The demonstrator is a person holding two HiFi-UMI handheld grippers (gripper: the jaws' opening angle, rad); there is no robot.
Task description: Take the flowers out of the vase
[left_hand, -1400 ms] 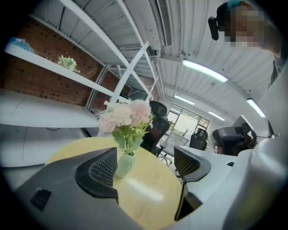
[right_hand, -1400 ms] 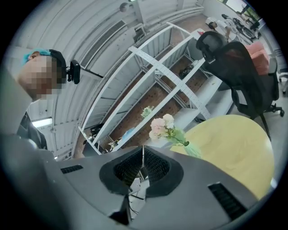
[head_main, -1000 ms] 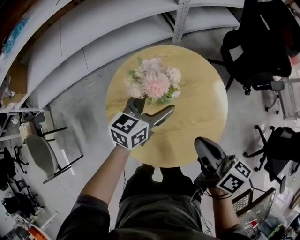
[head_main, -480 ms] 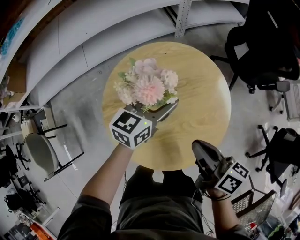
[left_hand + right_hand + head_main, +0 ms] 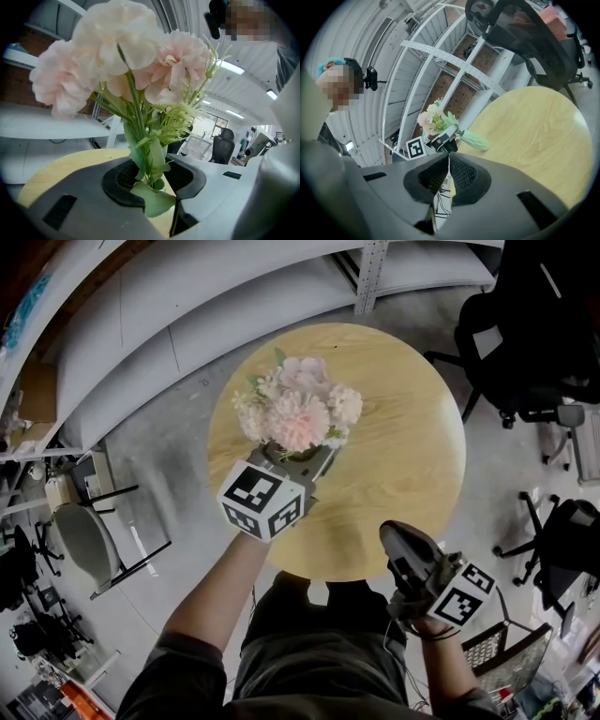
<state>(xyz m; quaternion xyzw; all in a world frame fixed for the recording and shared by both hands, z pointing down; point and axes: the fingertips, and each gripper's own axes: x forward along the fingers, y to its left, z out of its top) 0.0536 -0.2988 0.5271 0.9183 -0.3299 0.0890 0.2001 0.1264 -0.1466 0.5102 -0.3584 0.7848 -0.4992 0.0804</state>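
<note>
Left tongs (image 5: 154, 183) have just closed onto pale pink artificial flowers' (image 5: 123, 56) green stems (image 5: 135, 115); right tongs (image 5: 449, 174) shut, empty.

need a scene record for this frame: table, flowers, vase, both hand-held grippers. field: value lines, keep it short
table: round, light wood
flowers: pale pink bouquet, in the vase
vase: green, on the table under the bouquet
left hand-held gripper: jaws have just been closing and now press the flower stems just above the vase
right hand-held gripper: jaws together, nothing between them, by the table's near edge, apart from the vase
task state: flowers not yet lifted out
</note>
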